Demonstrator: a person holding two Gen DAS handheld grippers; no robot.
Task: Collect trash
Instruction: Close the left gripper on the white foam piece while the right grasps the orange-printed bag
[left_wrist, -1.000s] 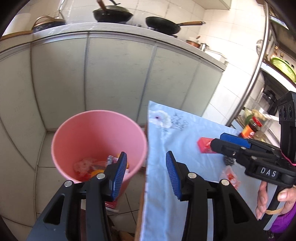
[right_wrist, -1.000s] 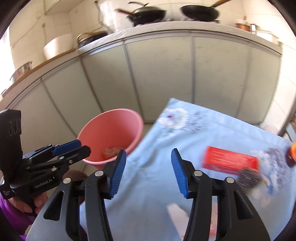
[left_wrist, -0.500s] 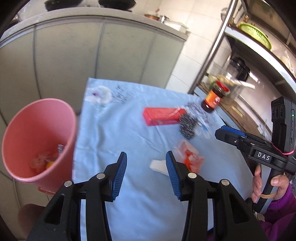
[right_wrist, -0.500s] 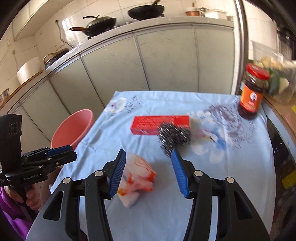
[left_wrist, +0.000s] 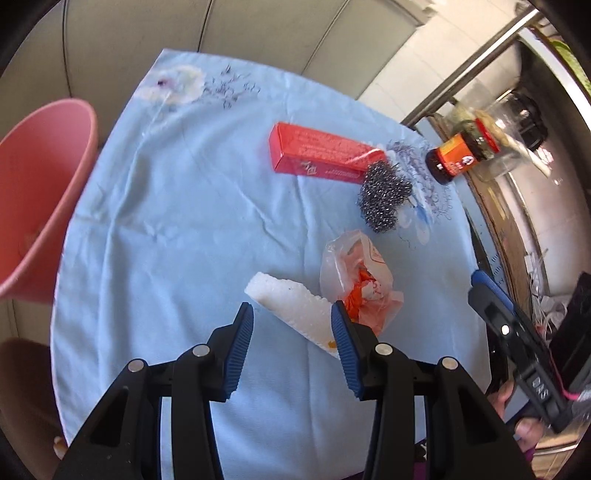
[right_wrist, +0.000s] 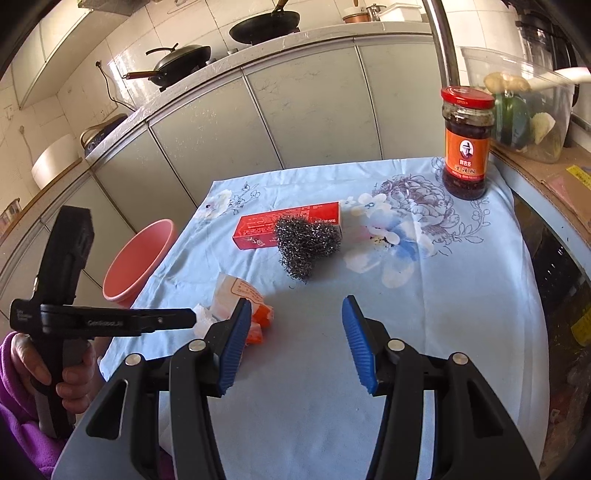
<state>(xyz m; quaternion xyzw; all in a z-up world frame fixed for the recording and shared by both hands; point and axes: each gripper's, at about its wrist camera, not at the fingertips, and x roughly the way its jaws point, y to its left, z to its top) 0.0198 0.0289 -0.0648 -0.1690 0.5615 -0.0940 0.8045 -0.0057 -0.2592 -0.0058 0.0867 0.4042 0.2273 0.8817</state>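
Observation:
On the light blue tablecloth lie a white foam piece, a crumpled clear and orange plastic bag, a red box and a steel wool ball. My left gripper hangs open just above the foam piece, which lies partly between its blue pads. My right gripper is open over bare cloth, with the plastic bag by its left pad and the steel wool farther ahead. The pink bin stands off the table's left edge.
A jar with a red lid stands at the table's far right corner. Beyond it a clear tub sits on a shelf. Grey cabinet fronts close the far side, with pans on the counter. The table's edges drop off left and right.
Both grippers swung from the pink bin toward the table and tilted down. The left one now hovers over the foam piece; the right one came in beside the plastic bag. Jaws unchanged.

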